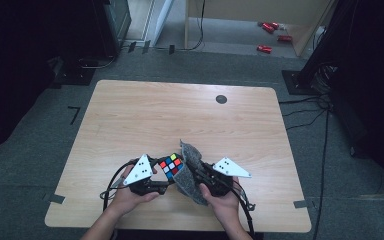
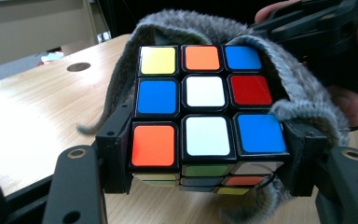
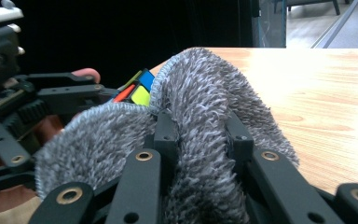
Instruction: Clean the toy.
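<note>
At the lower centre of the high view, the left gripper [image 1: 161, 176] is clamped on the puzzle cube [image 1: 171, 165] while the right gripper [image 1: 196, 176], jaws pinched on the grey cloth [image 1: 189, 170], presses it against the cube's far side, so wiping looks underway, with the top face still uncovered.

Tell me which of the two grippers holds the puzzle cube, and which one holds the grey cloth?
The left gripper clamps the cube between its jaws. The right gripper is pinched shut on the fuzzy grey cloth, which drapes behind the cube.

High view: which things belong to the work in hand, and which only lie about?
In use:
- puzzle cube, in left gripper
- grey cloth, in right gripper

Lying about:
- red things on the floor
- cables
</note>
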A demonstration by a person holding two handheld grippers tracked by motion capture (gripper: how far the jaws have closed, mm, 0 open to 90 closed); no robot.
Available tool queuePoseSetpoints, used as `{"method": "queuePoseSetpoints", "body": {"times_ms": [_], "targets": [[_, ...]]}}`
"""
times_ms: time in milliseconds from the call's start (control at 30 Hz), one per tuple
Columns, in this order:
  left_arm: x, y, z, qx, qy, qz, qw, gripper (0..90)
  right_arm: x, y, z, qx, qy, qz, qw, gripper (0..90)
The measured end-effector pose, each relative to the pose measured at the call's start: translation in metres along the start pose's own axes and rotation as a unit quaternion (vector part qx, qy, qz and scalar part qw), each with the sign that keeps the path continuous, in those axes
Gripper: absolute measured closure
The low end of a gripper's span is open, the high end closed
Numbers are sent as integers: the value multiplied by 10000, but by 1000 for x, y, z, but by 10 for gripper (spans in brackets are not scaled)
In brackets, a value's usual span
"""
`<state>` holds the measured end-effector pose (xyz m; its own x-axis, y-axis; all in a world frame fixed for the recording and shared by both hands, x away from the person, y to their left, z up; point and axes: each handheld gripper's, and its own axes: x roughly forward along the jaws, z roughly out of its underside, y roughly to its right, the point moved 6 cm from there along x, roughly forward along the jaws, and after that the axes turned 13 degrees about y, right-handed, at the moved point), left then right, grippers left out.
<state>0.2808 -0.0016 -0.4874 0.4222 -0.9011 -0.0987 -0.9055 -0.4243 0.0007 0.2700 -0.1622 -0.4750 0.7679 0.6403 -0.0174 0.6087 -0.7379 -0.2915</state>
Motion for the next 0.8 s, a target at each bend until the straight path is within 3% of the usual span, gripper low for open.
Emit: {"method": "queuePoseSetpoints", "body": {"times_ms": [133, 367, 533, 633, 733, 800], "targets": [[4, 5, 4, 123, -113, 39, 9999, 353, 0, -7, -8, -51, 93, -91, 9999, 733], [-2, -4, -2, -125, 66, -15, 9999, 353, 0, 2, 0, 183, -15, -3, 9998, 734], [1, 0, 1, -84, -14, 73, 9999, 353, 0, -7, -8, 204, 141, -137, 9996, 735], [2, 3, 1, -25, -13, 59, 10000, 353, 0, -3, -7, 234, 109, -99, 9996, 734], [-2, -3, -3, -86, 110, -84, 9999, 353, 1, 5, 2, 73, -64, 39, 9999, 733], [-7, -12, -8, -294, 290, -204, 9989, 353, 1, 9, 7, 91, -170, 70, 9998, 734]]}}
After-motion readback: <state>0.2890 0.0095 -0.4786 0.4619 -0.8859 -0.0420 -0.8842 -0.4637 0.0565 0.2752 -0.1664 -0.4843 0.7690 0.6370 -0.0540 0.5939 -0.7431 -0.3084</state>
